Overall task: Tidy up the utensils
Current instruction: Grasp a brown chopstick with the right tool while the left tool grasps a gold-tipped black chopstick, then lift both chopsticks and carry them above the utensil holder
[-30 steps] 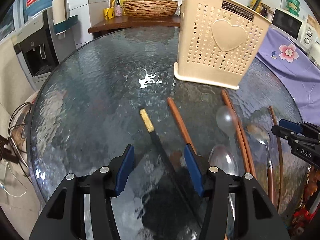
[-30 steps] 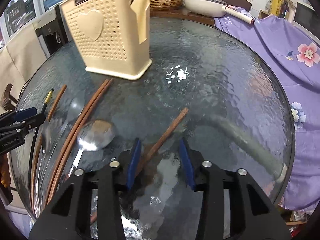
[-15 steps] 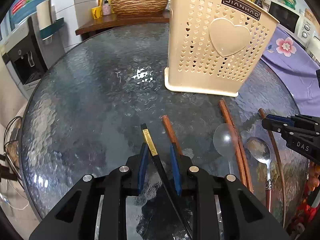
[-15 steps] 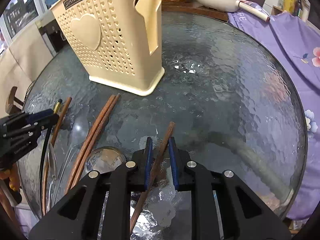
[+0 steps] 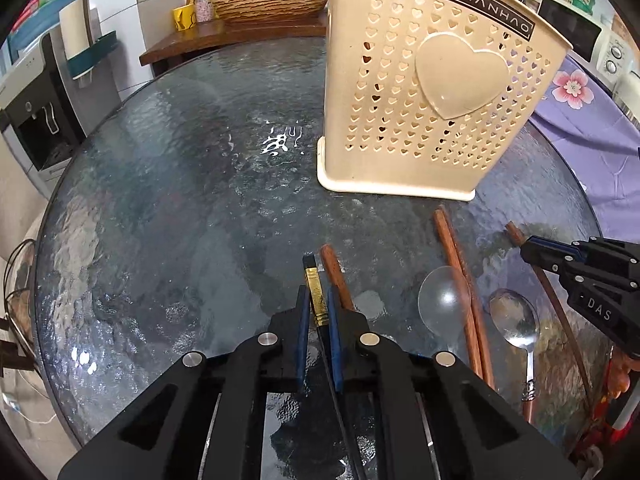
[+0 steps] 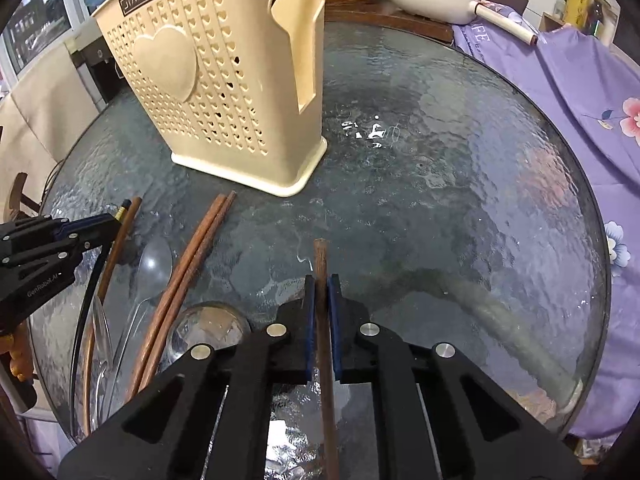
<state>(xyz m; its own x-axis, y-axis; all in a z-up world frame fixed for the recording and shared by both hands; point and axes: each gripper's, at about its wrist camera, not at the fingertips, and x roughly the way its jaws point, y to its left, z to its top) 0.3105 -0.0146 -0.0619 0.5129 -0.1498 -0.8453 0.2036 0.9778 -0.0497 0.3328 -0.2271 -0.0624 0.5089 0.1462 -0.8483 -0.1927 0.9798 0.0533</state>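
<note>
Nearest the right wrist camera, the right gripper (image 6: pixel 319 292) is pinching a single brown wooden chopstick (image 6: pixel 320 252) between its blue pads, jaws narrow and pressing on the shaft, with the far tip poking out ahead over the glass table (image 6: pixel 460 208) and the long rear end trailing back under the gripper body. In the left wrist view the left gripper (image 5: pixel 318 304) is likewise clamping narrow on the black chopstick with the gold band (image 5: pixel 316 292), while another brown chopstick (image 5: pixel 334 270) is lying just beside the right-hand pad, seemingly outside the grip. That neighbour is the first risk: if a pad is catching its edge, a lift could be dragging it along or rolling it across the slick glass. Each grip is also sitting close to one end of its stick, so the long free length may be levering downward and pivoting in the pads, leaving the stick pointing badly for insertion. A little farther out, a pair of brown chopsticks (image 5: pixel 460 276), a clear plastic spoon (image 5: pixel 440 300) and a metal spoon (image 5: pixel 514 320) are lying between the two grippers, so a swinging tail end could be knocking them toward the rim. Beyond them the beige perforated utensil holder (image 5: pixel 432 92) is standing upright; a tilted stick could be striking its wall instead of entering the top, nudging or tipping the light basket.
</note>
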